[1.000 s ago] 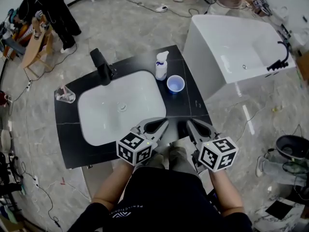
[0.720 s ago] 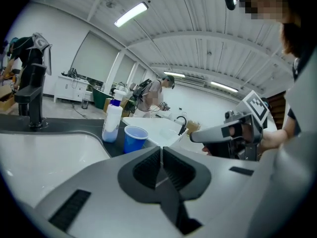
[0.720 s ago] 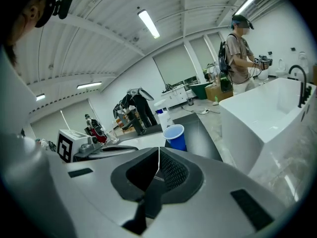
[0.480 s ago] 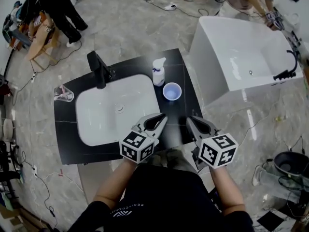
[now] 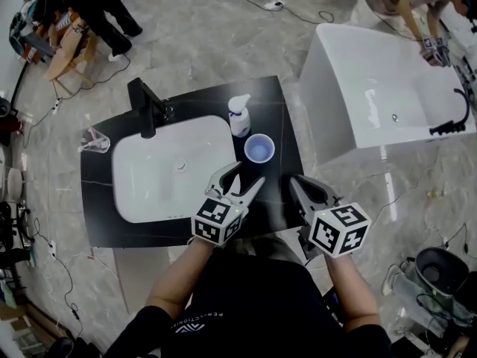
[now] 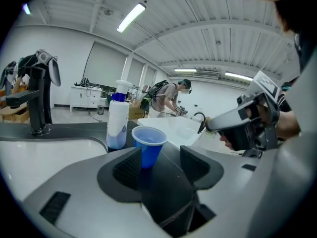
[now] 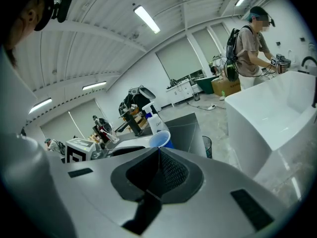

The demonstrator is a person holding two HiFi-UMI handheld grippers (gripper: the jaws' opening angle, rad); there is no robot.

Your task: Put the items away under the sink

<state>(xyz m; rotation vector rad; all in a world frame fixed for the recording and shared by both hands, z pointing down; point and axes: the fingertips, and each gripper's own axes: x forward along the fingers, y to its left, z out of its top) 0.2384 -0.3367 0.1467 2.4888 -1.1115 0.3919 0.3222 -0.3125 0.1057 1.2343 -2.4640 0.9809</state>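
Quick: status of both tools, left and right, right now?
Left tool: open, jaws have just been opening, nothing between them; blue plastic cup stands just ahead.
Right tool: closed, empty.

The tabletop is a black slab, glossy enough to catch the ceiling lights. A white basin is sunk into it and takes up the left and middle, leaving a bare black strip along the near edge and a wider bare patch at the right end. A black tap stands upright at the far edge, behind the basin. Off the basin's far right corner stands a white bottle with a spray head, upright. A blue cup sits just beside it, a little closer to the near edge, mouth up. By the left edge, towards the far corner, is a small clear holder.
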